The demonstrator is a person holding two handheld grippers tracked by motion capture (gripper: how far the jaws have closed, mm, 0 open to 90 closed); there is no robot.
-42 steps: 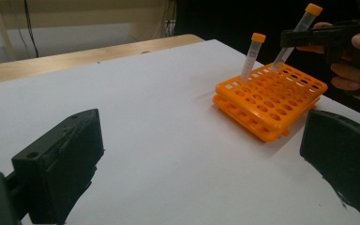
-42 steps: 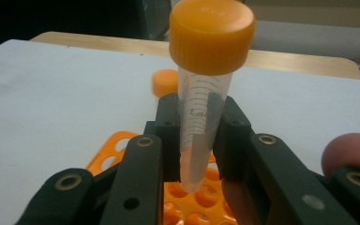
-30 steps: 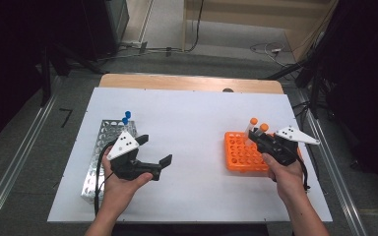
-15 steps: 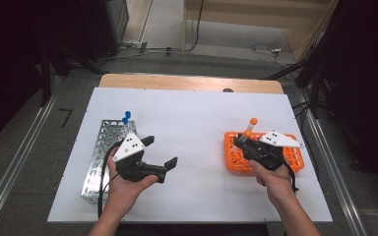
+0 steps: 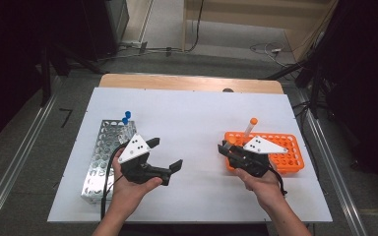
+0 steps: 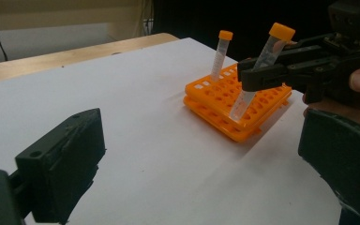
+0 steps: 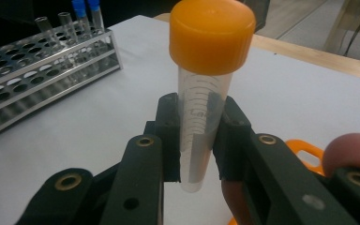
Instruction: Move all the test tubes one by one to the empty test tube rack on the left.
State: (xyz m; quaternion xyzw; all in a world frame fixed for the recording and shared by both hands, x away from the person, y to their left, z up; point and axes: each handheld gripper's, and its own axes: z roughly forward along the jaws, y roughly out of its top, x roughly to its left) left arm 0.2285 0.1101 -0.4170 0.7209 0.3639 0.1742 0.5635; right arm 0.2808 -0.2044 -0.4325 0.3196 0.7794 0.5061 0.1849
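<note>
The white surface (image 5: 197,118) carries a metal rack (image 5: 103,155) along its left edge, two blue-capped tubes (image 5: 126,118) standing at the rack's far end. Toward the right edge sits my orange rack (image 5: 283,157), one orange-capped tube (image 5: 250,127) upright in its far left corner. My left hand-held gripper (image 5: 165,155) hovers just right of the metal rack, jaws released around nothing. My right hand-held gripper (image 5: 226,147) is clenched on a second orange-capped tube (image 7: 201,122), tilted, its tip above the orange rack's near left corner
</note>
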